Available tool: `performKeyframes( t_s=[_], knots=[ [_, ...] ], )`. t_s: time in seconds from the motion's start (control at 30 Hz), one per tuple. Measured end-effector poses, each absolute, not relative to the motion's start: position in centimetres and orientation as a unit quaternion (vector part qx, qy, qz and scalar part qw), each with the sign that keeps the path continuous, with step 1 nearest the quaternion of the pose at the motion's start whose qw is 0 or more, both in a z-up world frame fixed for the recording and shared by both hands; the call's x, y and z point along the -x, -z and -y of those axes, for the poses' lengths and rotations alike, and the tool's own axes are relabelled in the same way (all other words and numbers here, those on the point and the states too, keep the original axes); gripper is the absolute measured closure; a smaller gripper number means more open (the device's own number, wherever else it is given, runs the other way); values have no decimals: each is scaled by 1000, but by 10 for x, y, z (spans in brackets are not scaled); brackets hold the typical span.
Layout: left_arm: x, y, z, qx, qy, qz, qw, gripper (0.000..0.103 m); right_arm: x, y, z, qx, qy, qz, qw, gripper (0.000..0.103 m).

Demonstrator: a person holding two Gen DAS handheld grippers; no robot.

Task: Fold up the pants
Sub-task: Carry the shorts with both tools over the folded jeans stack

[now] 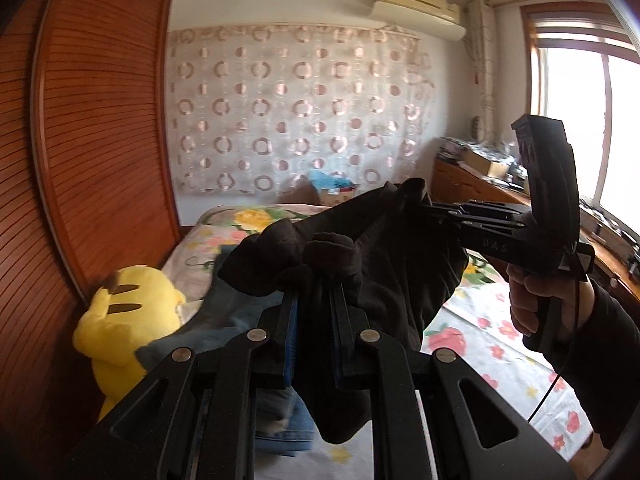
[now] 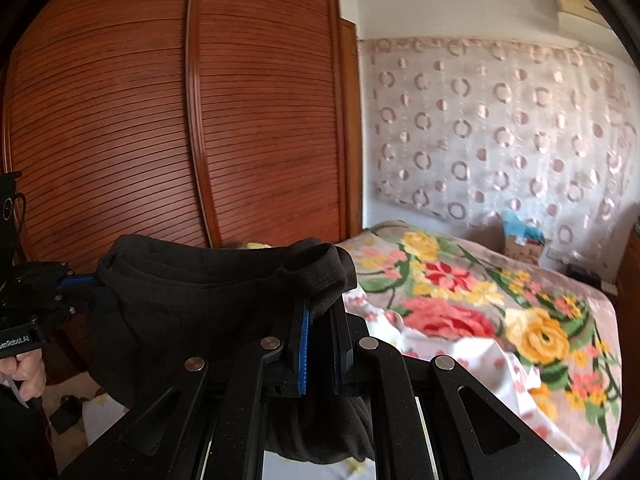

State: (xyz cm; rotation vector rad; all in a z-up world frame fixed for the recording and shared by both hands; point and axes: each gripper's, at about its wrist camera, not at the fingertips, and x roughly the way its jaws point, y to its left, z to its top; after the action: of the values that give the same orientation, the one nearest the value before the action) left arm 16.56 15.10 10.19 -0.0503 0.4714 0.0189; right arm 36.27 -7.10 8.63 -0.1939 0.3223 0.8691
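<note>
1. While clamped on a bunch of dark cloth, left tongs [image 1: 314,300] grip one end of the black pants [image 1: 360,248].
2. At 2 o'clock in the left view, right tongs [image 1: 430,210] pinch the other end, likewise closed on fabric.
3. Held aloft between both, stretched at the top edge, rest hanging over the bed [image 2: 500,300].
4. Judged early: lifted and spread only, no fold laid; lowering and folding left.
5. At 8 o'clock, yellow plush toy [image 1: 124,312] beside blue jeans [image 1: 236,308].
</note>
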Motion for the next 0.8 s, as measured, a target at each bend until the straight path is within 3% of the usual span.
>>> performKeyframes(
  t_s=[0.8],
  knots=[
    [-176, -48, -222, 105, -95, -260, 955, 88, -447, -65, -28, 162, -488, -179, 839, 95]
  ],
)
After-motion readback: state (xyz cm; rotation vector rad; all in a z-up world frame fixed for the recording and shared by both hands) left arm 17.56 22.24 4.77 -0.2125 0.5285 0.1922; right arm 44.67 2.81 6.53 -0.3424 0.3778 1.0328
